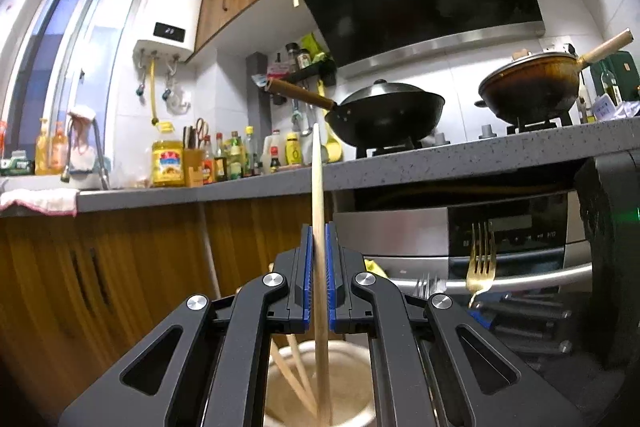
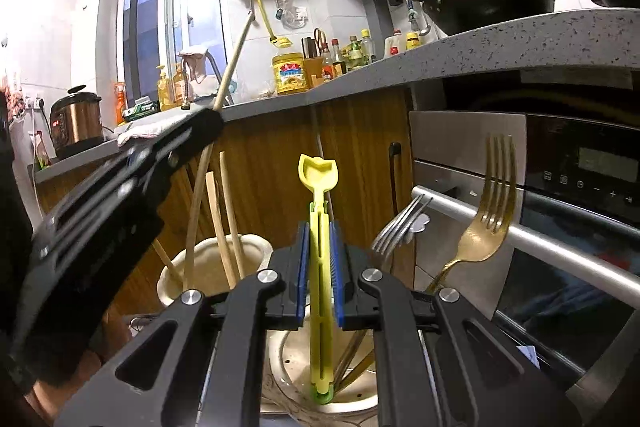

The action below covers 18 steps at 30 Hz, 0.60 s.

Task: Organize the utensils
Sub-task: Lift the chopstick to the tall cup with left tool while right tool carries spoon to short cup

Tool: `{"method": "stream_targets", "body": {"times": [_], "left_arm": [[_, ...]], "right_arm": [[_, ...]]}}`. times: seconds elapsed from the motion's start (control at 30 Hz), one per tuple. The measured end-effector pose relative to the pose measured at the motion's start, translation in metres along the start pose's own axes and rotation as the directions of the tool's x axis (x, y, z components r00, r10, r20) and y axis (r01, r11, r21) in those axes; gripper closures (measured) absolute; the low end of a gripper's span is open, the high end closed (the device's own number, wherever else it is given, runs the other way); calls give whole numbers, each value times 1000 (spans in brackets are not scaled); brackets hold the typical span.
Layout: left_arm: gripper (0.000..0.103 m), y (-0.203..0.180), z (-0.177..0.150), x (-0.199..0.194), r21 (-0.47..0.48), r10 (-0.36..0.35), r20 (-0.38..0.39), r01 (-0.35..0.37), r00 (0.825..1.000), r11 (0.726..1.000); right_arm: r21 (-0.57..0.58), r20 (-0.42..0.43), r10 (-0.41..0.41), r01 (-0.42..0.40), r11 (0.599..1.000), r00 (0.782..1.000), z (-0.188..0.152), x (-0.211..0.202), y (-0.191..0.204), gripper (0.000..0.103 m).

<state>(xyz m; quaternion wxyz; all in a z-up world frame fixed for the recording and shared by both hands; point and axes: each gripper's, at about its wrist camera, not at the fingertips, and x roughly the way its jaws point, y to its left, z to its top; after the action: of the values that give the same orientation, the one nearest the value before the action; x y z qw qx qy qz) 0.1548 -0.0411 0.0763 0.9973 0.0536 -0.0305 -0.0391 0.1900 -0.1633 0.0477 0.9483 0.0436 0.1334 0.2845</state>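
Wooden chopsticks [image 2: 224,219] already stand in the cream holder [image 2: 256,247] on the left, so part of the sorting looks done. The left gripper [image 1: 319,279] is clamped on 1 more chopstick [image 1: 318,187], upright, its lower end inside that cream holder's mouth [image 1: 352,363] (whether it touches the bottom I cannot tell). At centre, the right gripper [image 2: 320,267] is closed on a yellow plastic utensil [image 2: 319,187], its foot down in a second white holder [image 2: 360,405]. Right of it, a silver fork [image 2: 400,223] and a gold fork [image 2: 486,211] lean in that same holder. What remains, I judge, is releasing both pieces. Both holders' bases are cut off by the grippers, and any utensils left outside them are out of view.
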Motion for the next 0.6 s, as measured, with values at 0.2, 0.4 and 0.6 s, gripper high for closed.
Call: {"method": "stream_targets", "body": {"times": [0.2, 0.4, 0.6], "left_arm": [[96, 15, -12, -11, -75, -7, -20, 6, 1000, 997], [96, 25, -20, -20, -131, -43, -55, 35, 998, 991], [96, 25, -27, -25, -133, -68, -87, 56, 994, 990]], "right_arm": [[-2, -12, 1, -1, 1000, 1000, -4, -4, -3, 93], [-3, -26, 4, -4, 1000, 1000, -6, -9, -4, 93], [0, -48, 5, -5, 1000, 999, -12, -13, -3, 93]]}}
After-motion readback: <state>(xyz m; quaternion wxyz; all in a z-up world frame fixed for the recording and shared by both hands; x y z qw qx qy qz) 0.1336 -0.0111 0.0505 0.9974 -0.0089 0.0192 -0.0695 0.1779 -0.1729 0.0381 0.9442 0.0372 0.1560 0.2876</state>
